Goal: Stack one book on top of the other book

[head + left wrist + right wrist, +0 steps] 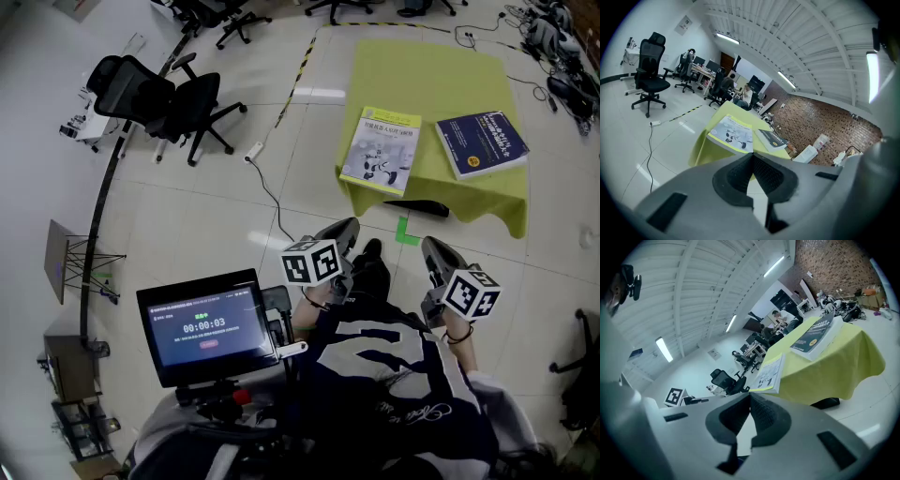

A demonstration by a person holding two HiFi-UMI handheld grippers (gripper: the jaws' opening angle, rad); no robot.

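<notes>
Left hand-held gripper [351, 225]: jaws closed pad to pad, nothing between them; held low in front of the person, short of the desk [431, 75], tips towards its near edge. Pale book [382, 150]: lies flat on the left part of the yellow-green cloth that covers the desk, close to the near edge; ahead of the left hand-held gripper and slightly to its right, well apart from it. Dark blue book [481, 143]: flat on the right part of the same cloth, separate from the pale book with bare cloth between them; ahead of the right hand-held gripper [429, 244] and to its right, well apart. Right hand-held gripper: jaws likewise closed on nothing, held beside the left one, short of the desk. Head view only: lit screen [208, 326] at lower left, black office chair [159, 98] on the tiled floor [187, 216], green tape mark [405, 231] on the floor between the two hand-held grippers and the desk. Left gripper view only: brick wall [820, 122] beyond the desk, ceiling strip lights, people seated at distant workstations; both books appear just above the closed jaws. Right gripper view only: the marker cube [673, 397] of the left hand-held gripper at the left, the cloth's hanging front drape, a dark foot [825, 403] under the desk.
</notes>
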